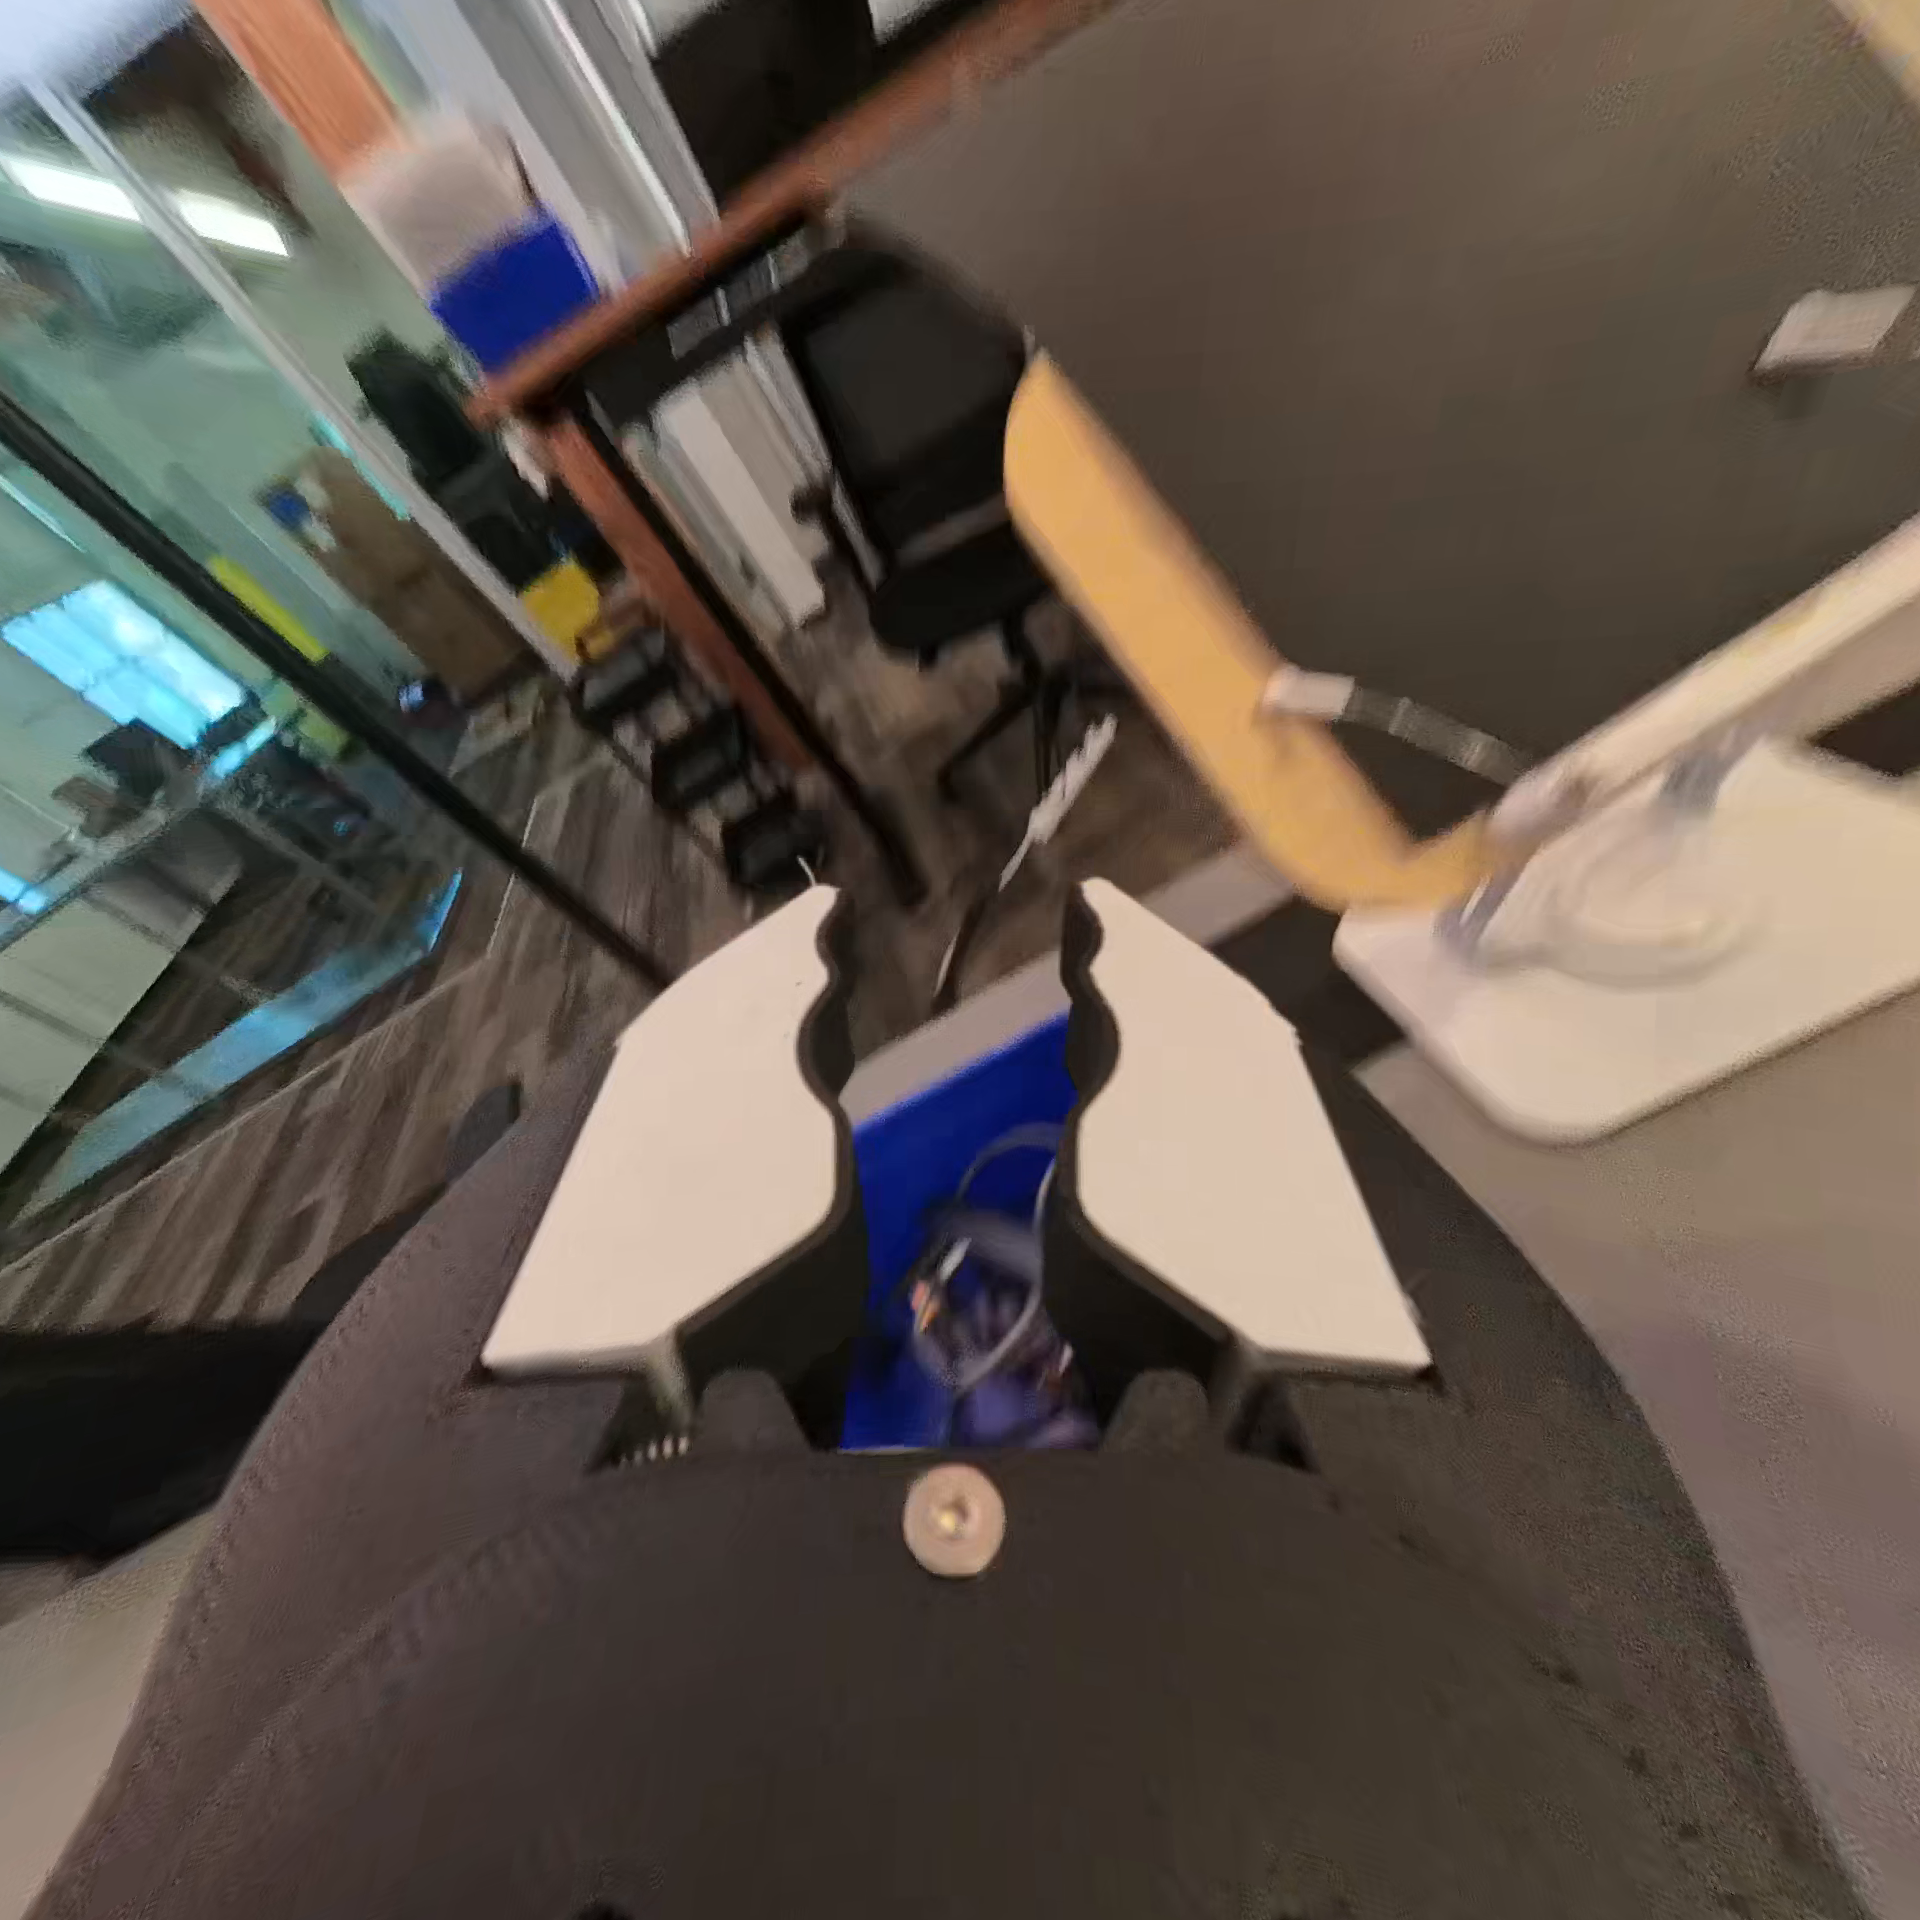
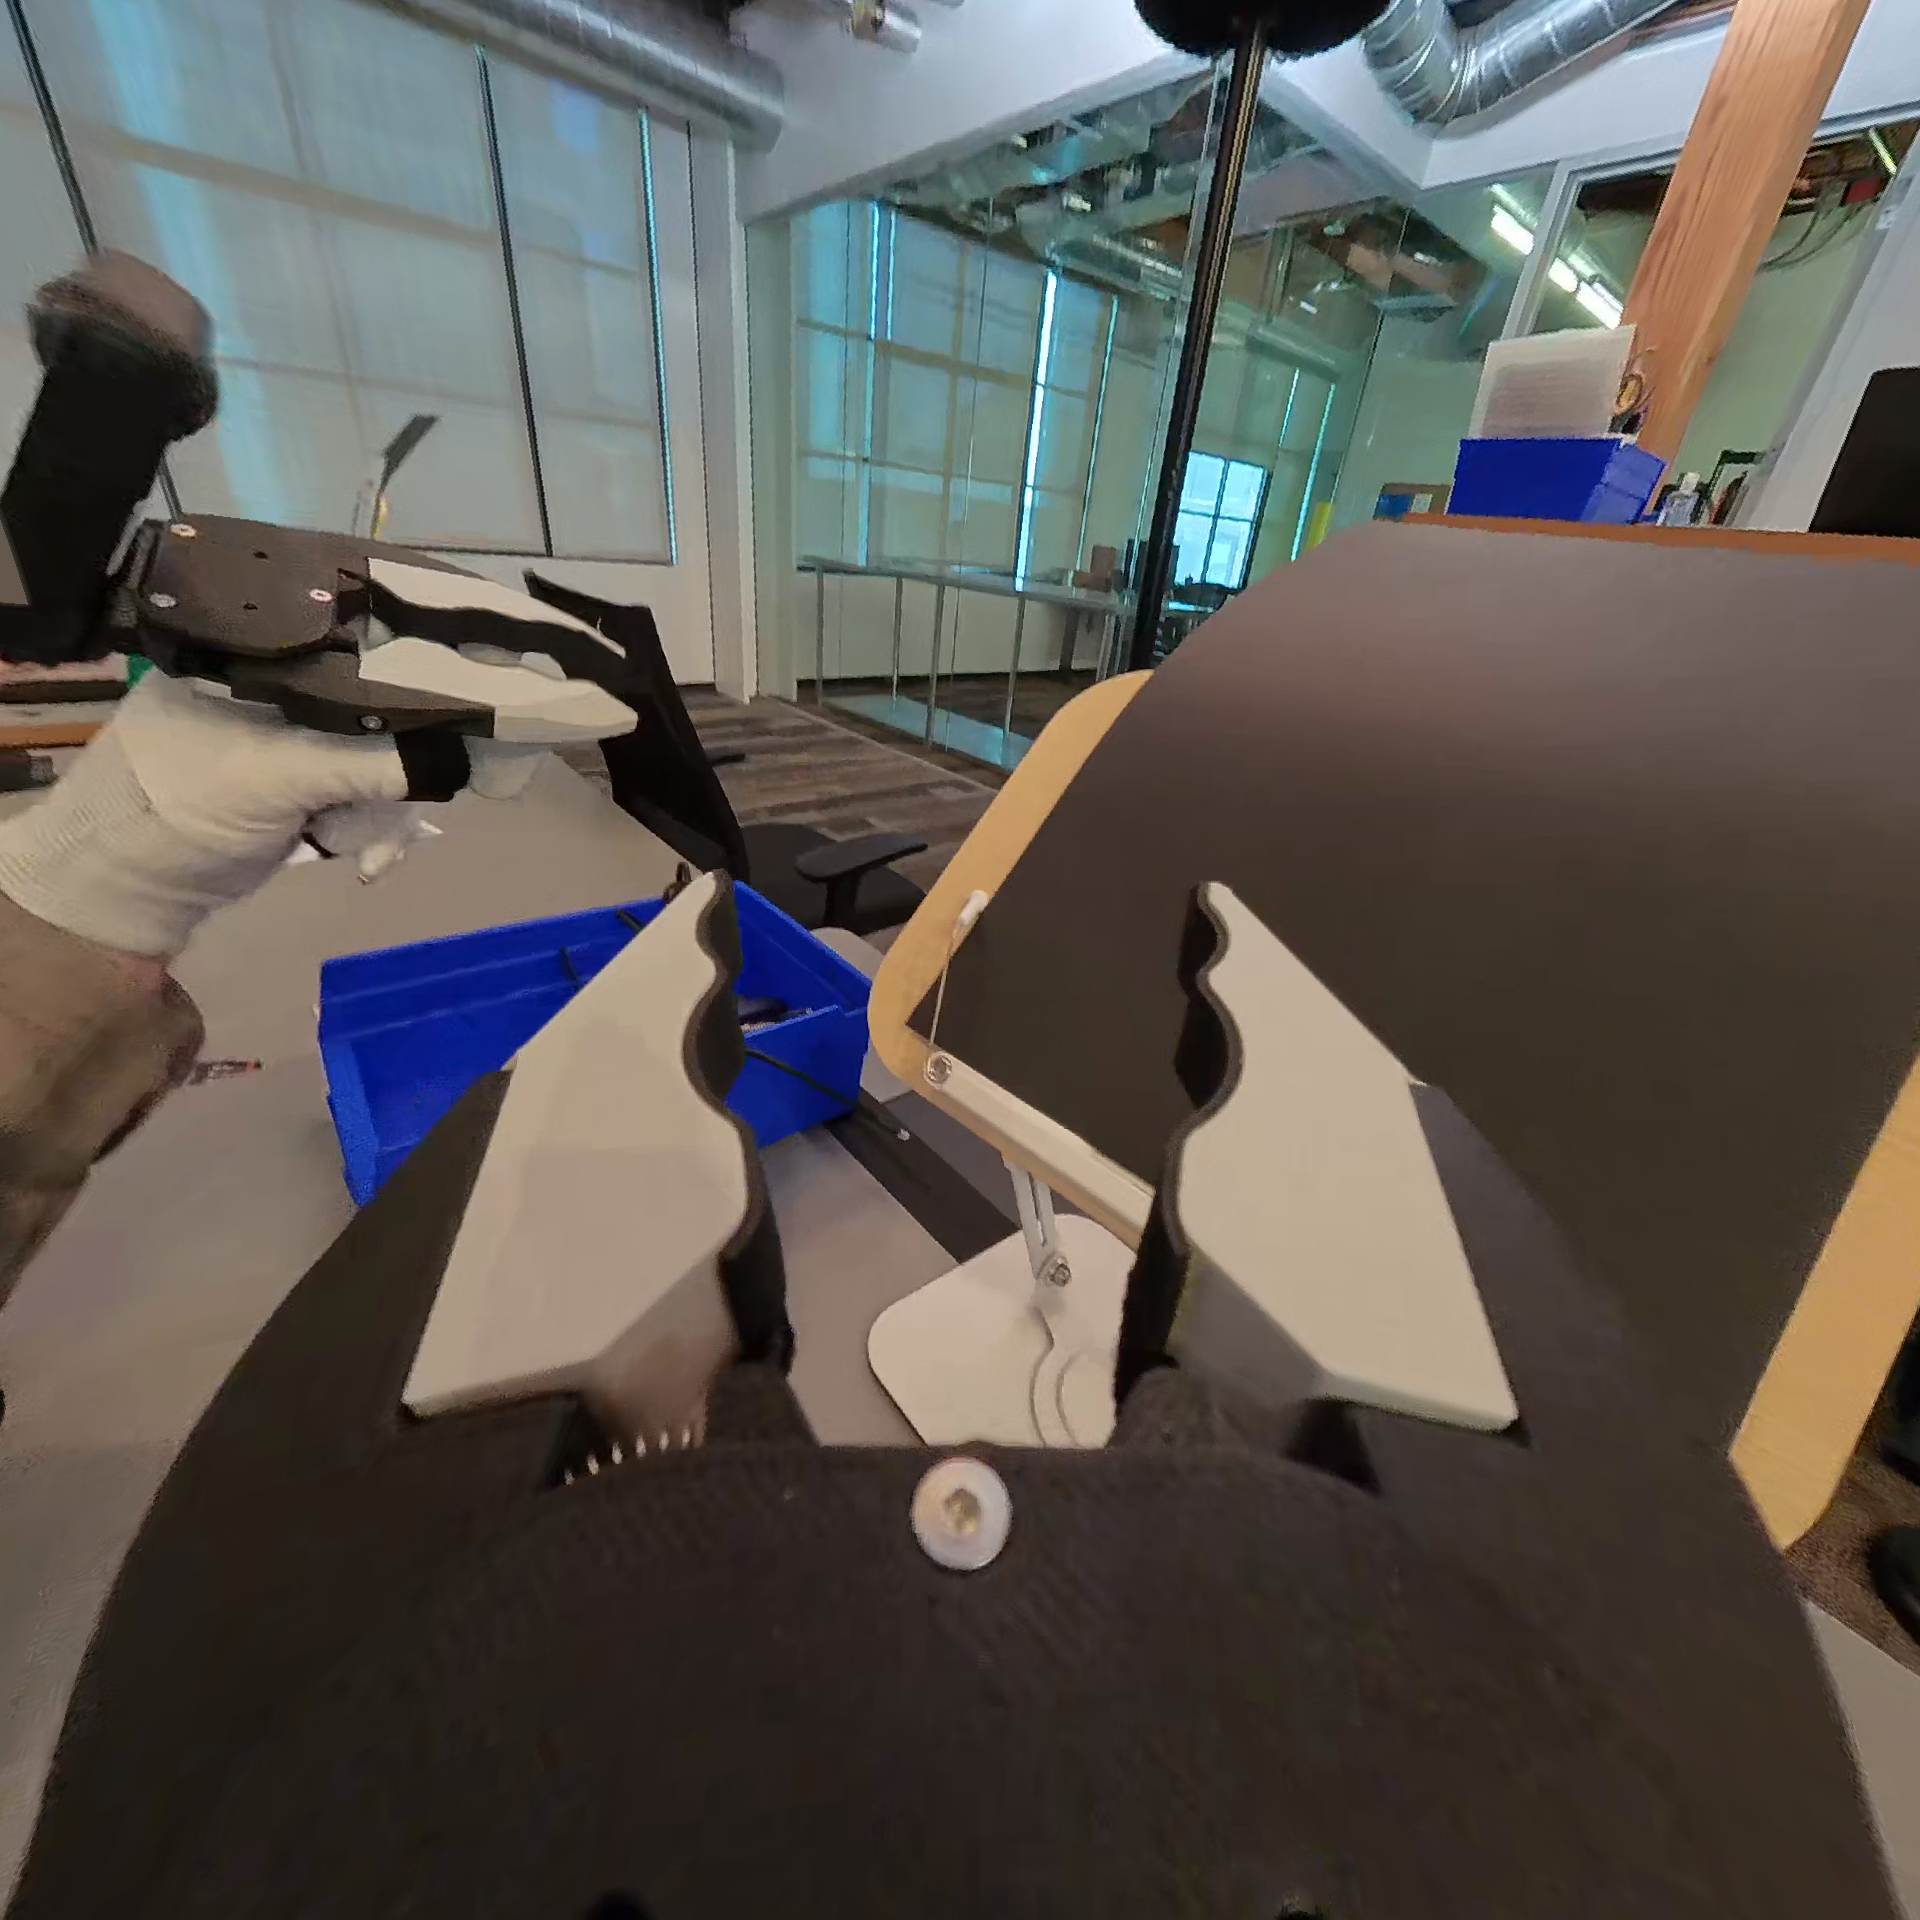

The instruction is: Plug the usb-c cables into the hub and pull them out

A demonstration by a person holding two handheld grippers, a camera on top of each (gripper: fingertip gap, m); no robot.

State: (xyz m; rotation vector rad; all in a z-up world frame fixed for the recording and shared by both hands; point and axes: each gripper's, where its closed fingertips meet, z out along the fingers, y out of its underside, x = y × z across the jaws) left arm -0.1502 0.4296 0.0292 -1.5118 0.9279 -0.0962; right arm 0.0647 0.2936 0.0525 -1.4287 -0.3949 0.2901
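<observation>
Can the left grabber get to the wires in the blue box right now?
Probably yes. The left gripper hangs open above the blue box, which has no lid, and the cables show right between its fingers. Nothing sits between them. The picture is blurry, though.

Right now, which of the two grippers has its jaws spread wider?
The right gripper: its jaws stand wide apart above the white stand base. The left gripper's gap is narrower.

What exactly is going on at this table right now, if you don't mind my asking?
A person holds a gripper in each hand, and both are empty. The left gripper, fingers open, hangs above a blue bin holding cables. The right gripper, also open, faces a dark tilted board on a white stand. No hub is visible.
</observation>
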